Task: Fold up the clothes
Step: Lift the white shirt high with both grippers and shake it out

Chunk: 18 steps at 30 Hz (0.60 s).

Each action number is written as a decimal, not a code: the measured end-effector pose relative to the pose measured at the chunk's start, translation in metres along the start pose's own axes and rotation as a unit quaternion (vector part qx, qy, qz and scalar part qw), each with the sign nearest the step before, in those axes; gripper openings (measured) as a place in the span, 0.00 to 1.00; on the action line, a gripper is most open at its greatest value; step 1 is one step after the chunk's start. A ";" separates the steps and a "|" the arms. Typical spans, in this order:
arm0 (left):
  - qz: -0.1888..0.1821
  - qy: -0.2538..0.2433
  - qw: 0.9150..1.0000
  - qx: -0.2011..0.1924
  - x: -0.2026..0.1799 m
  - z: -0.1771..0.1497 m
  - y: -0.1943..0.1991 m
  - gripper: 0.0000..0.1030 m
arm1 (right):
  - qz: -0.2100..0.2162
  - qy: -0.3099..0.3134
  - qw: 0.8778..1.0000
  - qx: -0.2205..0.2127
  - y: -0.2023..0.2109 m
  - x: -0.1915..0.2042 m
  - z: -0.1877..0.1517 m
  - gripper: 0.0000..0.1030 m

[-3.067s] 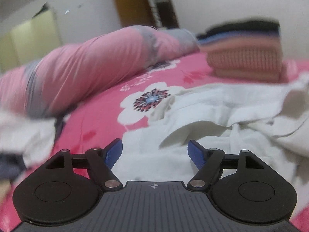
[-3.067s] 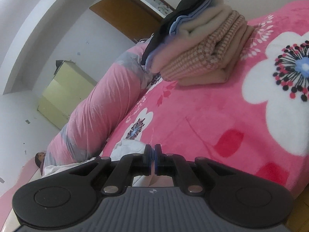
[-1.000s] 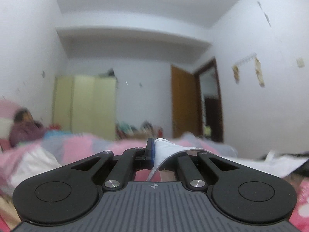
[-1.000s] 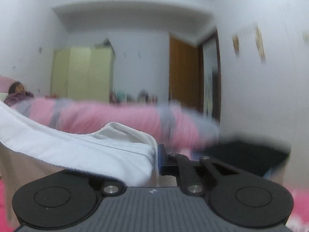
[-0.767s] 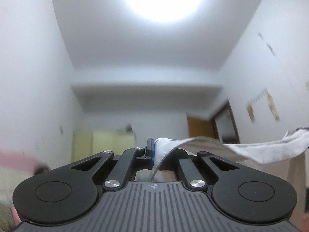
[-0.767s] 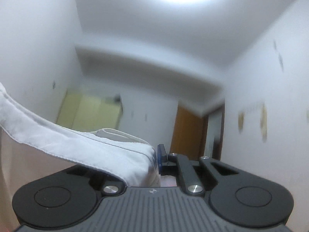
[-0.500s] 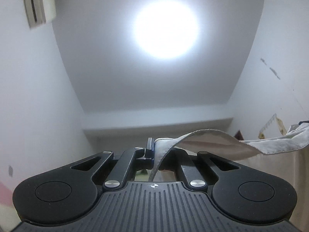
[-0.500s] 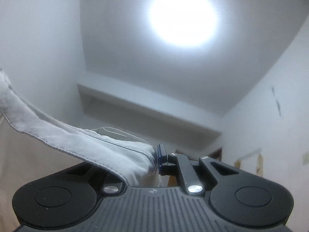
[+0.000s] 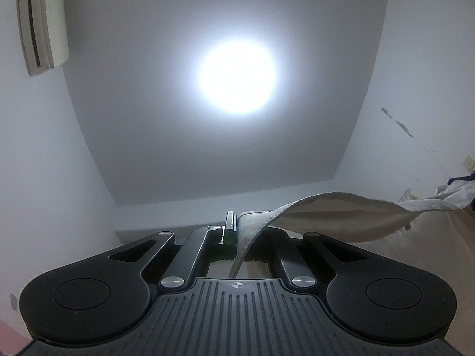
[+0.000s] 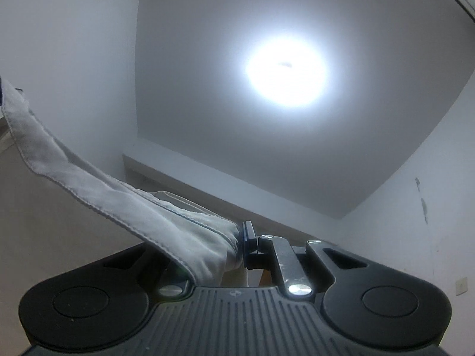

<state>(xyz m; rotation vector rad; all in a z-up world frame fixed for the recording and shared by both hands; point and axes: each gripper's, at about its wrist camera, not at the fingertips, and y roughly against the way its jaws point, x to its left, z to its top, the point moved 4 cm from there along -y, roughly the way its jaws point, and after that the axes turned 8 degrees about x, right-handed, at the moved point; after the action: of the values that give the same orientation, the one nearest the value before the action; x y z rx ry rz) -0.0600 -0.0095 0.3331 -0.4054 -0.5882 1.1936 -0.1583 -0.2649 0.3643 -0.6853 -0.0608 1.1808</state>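
A white garment hangs stretched between my two grippers, both raised and tilted up toward the ceiling. My left gripper is shut on one hemmed corner, and the cloth runs off to the right edge of the left wrist view. My right gripper is shut on a thicker bunch of the same white garment, which trails away to the upper left. Its left finger is covered by the cloth. The bed and the folded pile are out of view.
A round ceiling lamp glares overhead, also the ceiling lamp in the right wrist view. An air conditioner hangs on the left wall. White walls surround, with a wall switch at right.
Both grippers have risen and tipped upward with the garment held; the bed, wardrobe and door dropped out of view and the ceiling lamp now fills both views.
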 end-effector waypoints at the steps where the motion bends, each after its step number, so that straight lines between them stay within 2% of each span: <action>1: 0.000 0.000 1.000 0.004 0.003 0.000 -0.005 0.01 | 0.001 0.001 1.000 0.003 -0.001 0.001 0.001 0.10; 8: -0.009 0.006 0.998 0.065 -0.005 -0.051 -0.046 0.01 | 0.019 0.006 0.998 0.054 -0.032 0.015 -0.035 0.09; 13: -0.022 0.012 0.989 0.144 -0.014 -0.129 -0.089 0.01 | 0.035 0.026 0.992 0.116 -0.080 0.040 -0.099 0.10; 18: -0.032 0.011 0.970 0.241 -0.023 -0.232 -0.139 0.02 | 0.069 0.030 0.976 0.202 -0.137 0.078 -0.192 0.10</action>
<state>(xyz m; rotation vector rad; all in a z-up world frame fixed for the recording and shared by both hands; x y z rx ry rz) 0.1817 -0.0734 0.2276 0.0138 -0.2723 1.2226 0.0617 -0.3139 0.2592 -0.3672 0.2761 1.2572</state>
